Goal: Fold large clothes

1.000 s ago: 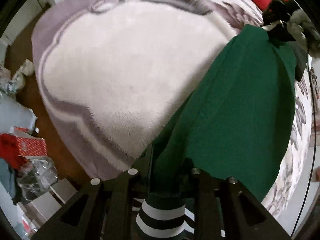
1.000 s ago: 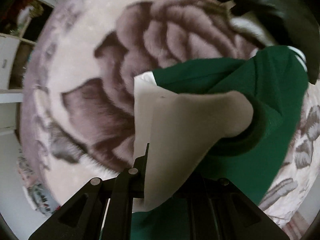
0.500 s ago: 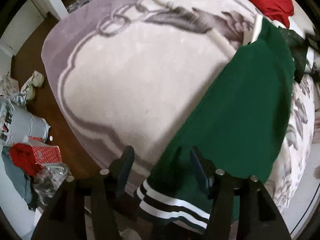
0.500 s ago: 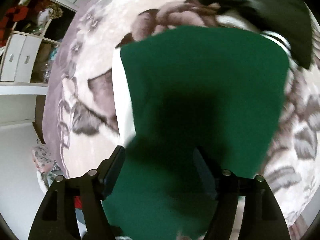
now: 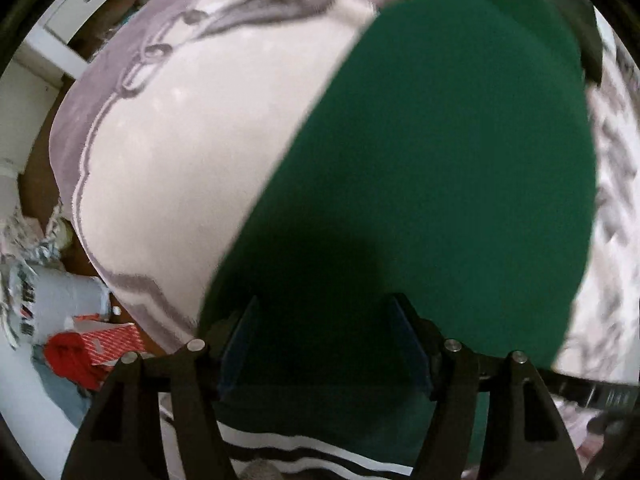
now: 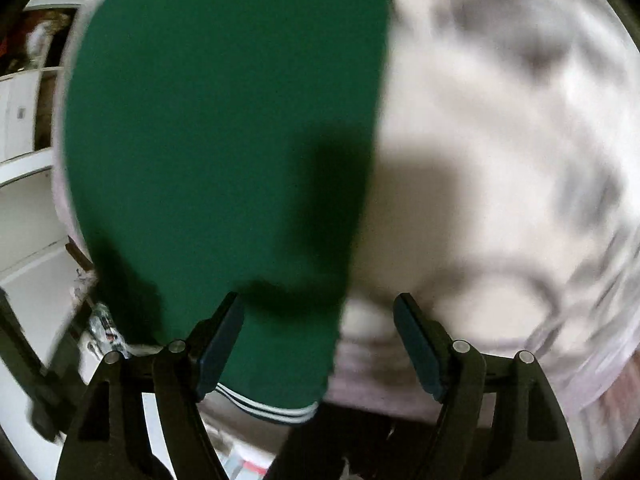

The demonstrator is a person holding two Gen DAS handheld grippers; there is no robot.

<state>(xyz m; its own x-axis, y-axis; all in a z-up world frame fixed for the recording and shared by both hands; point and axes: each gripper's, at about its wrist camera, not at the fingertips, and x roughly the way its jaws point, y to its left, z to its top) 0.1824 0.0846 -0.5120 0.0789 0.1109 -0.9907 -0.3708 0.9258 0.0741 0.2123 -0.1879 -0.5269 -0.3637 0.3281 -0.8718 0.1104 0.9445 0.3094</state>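
Left wrist view: left gripper (image 5: 324,336) with jaws parted and still widening, nothing pinched — the green garment (image 5: 440,168) lies flat beneath and between the pads, its striped hem (image 5: 304,446) nearest the camera. Beyond it, the garment runs up and to the right across the pale blanket (image 5: 180,168). Far left, floor clutter with a red box (image 5: 108,340).

Right wrist view, blurred: right gripper (image 6: 320,336) released, jaws wide; the garment's (image 6: 224,120) right edge passes between the pads, hem (image 6: 268,408) nearest, untouched by either. To the right, patterned blanket (image 6: 500,160); far left, white shelving (image 6: 24,120).
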